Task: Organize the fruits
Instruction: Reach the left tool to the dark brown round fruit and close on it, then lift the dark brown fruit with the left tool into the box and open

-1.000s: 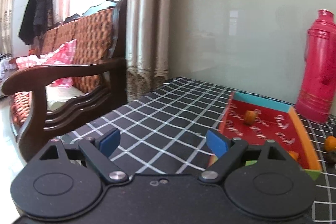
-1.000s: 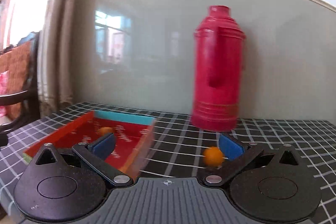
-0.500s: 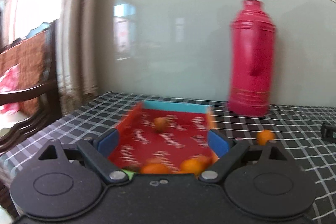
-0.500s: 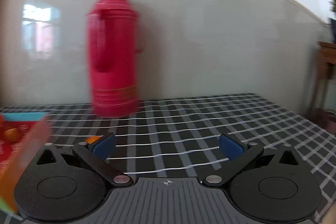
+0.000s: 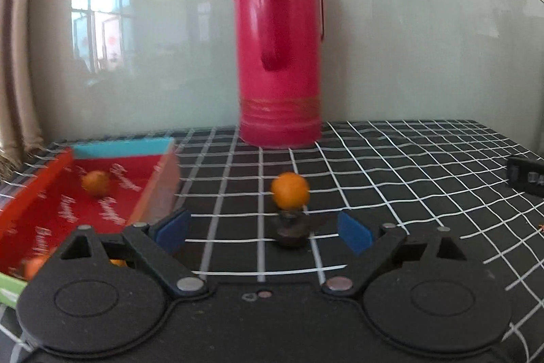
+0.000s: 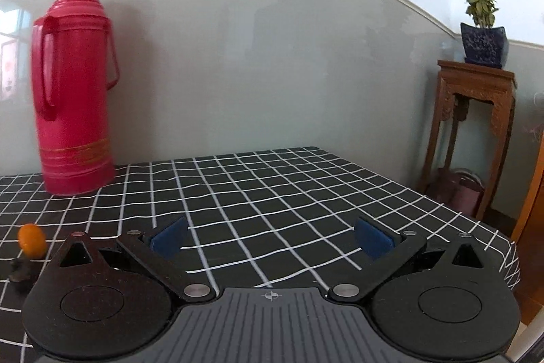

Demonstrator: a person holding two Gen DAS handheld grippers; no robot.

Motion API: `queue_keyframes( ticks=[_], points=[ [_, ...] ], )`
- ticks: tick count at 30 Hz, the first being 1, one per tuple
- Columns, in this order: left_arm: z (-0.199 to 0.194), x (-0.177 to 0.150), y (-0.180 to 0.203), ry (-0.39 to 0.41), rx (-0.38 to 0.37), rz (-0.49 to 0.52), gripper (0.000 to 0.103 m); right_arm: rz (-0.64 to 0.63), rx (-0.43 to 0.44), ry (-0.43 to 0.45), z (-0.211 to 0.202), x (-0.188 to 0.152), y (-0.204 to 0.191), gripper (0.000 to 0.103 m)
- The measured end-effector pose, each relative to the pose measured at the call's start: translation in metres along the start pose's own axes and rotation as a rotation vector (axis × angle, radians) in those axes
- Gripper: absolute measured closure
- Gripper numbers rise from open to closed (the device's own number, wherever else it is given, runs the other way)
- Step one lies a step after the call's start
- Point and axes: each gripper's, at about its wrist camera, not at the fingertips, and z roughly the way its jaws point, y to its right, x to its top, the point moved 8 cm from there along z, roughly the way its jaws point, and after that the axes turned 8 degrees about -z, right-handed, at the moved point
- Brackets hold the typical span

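A small orange fruit point(image 5: 290, 190) lies on the black checked tablecloth, with a dark lump point(image 5: 293, 226) just in front of it. My left gripper point(image 5: 263, 232) is open and empty, the lump and fruit between and beyond its blue pads. A red tray point(image 5: 47, 193) with a blue far wall at the left holds one orange fruit point(image 5: 96, 182) and more by its near edge point(image 5: 34, 266). My right gripper point(image 6: 270, 238) is open and empty over bare cloth; the loose fruit point(image 6: 31, 240) is at its far left.
A tall red thermos point(image 5: 280, 50) stands at the back against the wall; it also shows in the right wrist view point(image 6: 73, 87). A dark object point(image 5: 527, 177) lies at the right table edge. A wooden stand point(image 6: 472, 131) with a potted plant point(image 6: 482, 26) is beyond the table's right edge.
Both grippers have swung to the right: the left view went from the sofa and tray to the loose fruit, the right view from the tray to the bare right end of the table.
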Motion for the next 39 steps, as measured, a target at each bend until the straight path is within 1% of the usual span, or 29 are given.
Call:
queue_keyframes(
  ticks=[1,2,3,4,5,6,8,10,12,15,16,17,21,26,31,39],
  points=[
    [0.009,-0.001,0.003,-0.014,0.0,0.0,0.023,0.006,-0.001,-0.002,0.001,0.0,0.003,0.0],
    [0.015,-0.002,0.005,-0.027,-0.002,0.002,0.029,0.012,0.003,-0.005,0.002,0.001,0.005,0.0],
    [0.021,-0.004,0.007,-0.043,-0.004,-0.002,0.032,0.017,0.007,-0.01,0.005,0.0,0.009,0.0],
    [0.028,-0.005,0.008,-0.064,-0.013,-0.012,0.039,0.02,0.007,-0.013,0.006,0.0,0.011,0.0],
    [0.035,-0.006,0.008,-0.085,-0.024,-0.026,0.042,0.022,0.007,-0.018,0.008,-0.001,0.013,0.0],
    [0.04,-0.007,0.009,-0.102,-0.028,-0.036,0.043,0.022,0.006,-0.026,0.009,-0.002,0.015,0.0],
    [0.05,-0.011,0.011,-0.15,-0.039,-0.047,0.052,0.025,0.006,-0.042,0.011,-0.005,0.015,0.0],
    [0.054,-0.012,0.012,-0.184,-0.072,-0.063,0.054,0.031,0.012,-0.056,0.014,-0.008,0.018,0.0],
    [0.057,-0.014,0.012,-0.206,-0.069,-0.059,0.055,0.037,0.016,-0.063,0.015,-0.01,0.018,0.0],
    [0.057,-0.014,0.013,-0.206,-0.068,-0.053,0.059,0.04,0.027,-0.074,0.016,-0.012,0.016,0.0],
    [0.058,-0.013,0.012,-0.204,-0.069,-0.054,0.069,0.039,0.032,-0.076,0.016,-0.012,0.014,0.0],
    [0.06,-0.011,0.013,-0.203,-0.071,-0.055,0.077,0.036,0.035,-0.078,0.015,-0.013,0.012,0.0],
    [0.064,-0.01,0.013,-0.202,-0.071,-0.057,0.077,-0.002,0.055,-0.08,0.015,-0.015,0.002,0.0],
    [0.057,-0.01,0.012,-0.187,-0.067,-0.065,0.077,-0.022,0.054,-0.078,0.017,-0.017,-0.002,0.0],
    [0.047,-0.006,0.012,-0.138,-0.058,-0.038,0.077,-0.011,0.064,-0.08,0.017,-0.015,-0.003,0.0],
    [0.031,0.005,-0.004,-0.081,-0.03,-0.05,0.077,-0.021,0.089,-0.062,0.011,-0.011,-0.013,0.0]
  ],
)
